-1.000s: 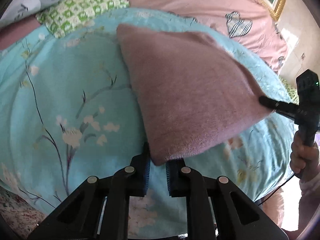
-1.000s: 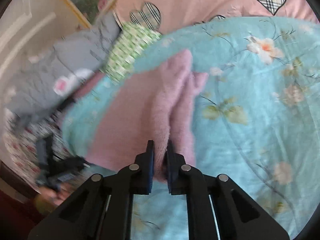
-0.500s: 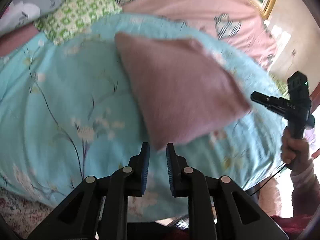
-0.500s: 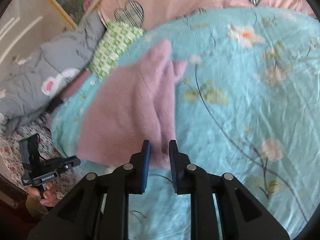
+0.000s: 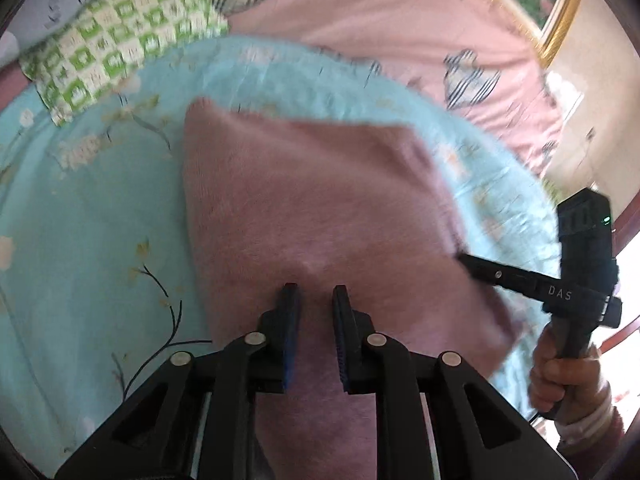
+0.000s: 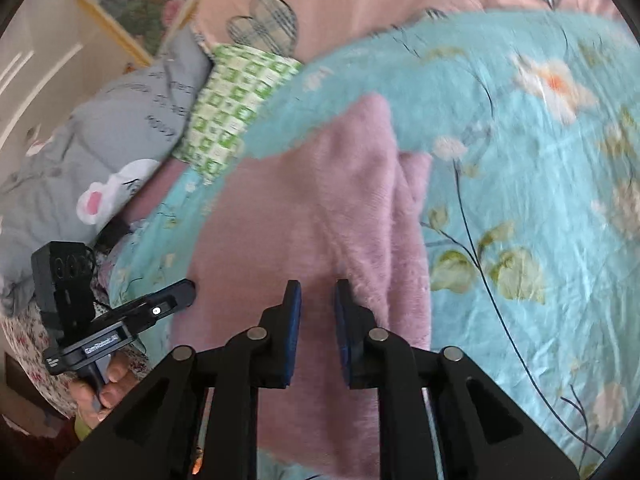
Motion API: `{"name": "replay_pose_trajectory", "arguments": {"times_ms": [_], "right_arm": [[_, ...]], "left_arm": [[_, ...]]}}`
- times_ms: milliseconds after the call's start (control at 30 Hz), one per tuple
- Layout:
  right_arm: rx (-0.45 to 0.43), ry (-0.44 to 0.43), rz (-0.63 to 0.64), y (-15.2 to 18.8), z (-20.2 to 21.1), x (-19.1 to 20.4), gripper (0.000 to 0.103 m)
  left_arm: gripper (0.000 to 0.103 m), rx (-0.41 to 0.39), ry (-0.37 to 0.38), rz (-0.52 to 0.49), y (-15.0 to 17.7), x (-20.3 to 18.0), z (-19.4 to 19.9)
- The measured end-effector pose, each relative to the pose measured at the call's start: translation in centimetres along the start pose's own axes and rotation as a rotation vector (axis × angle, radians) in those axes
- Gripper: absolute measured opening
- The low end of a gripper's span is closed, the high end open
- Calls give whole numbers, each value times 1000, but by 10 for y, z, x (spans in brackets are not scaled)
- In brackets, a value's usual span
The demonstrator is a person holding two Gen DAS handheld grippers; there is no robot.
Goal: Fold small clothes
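Two hazards stood out. The pink garment (image 5: 312, 200) lay spread on the turquoise quilt (image 5: 92, 220) of the bed, directly under both tools, and it looked like soft, fuzzy fleece: limp, thick and layered. Its outline was a rough rectangle with rounded corners, and along its right side a folded-in strip formed a raised ridge.

The left hand-held gripper (image 5: 315, 290) stood narrow, with pink nap showing through the slit between its blue ribbed pads and a small pucker in the cloth just ahead of its tips. The right hand-held gripper (image 6: 316, 286) was equally narrow, its jaws having just been closing, with fleece in the gap beside that ridge. Whether either tool actually pinched the cloth I could not tell.

A shallow bite would probably catch only the top layer, so the lower layers would lag and the fold would come out skewed or fall open. Too deep a bite risked snagging the thin, smooth, wrinkled quilt and dragging it along. The fleece nap might also slip from narrow pads if pulled fast, and the blur in both views suggested brisk handling. Uneven pulls from the two sides would likely twist the edges out of line.
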State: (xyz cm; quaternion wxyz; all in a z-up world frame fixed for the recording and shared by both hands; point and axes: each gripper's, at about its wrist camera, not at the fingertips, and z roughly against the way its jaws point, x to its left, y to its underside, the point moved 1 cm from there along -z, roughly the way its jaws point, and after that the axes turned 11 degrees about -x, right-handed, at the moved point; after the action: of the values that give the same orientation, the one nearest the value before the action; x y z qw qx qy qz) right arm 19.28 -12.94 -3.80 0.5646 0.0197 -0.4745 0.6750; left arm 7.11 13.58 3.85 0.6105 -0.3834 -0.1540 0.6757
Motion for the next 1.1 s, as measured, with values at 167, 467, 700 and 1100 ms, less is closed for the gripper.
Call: {"name": "replay_pose_trajectory", "arguments": {"times_ms": [167, 467, 700, 1100], "right_arm": [[-3, -37, -94, 3, -11, -27, 0], [-77, -31, 49, 10, 47, 17, 3], [-22, 34, 149, 52, 63, 29, 4], [-62, 55, 52, 61, 67, 9, 4]], "left_arm": [[16, 6, 7, 11, 0, 5, -6], [17, -62, 16, -36, 28, -16, 71], [17, -22, 18, -91, 77, -22, 84], [37, -24, -13, -67, 89, -17, 78]]}}
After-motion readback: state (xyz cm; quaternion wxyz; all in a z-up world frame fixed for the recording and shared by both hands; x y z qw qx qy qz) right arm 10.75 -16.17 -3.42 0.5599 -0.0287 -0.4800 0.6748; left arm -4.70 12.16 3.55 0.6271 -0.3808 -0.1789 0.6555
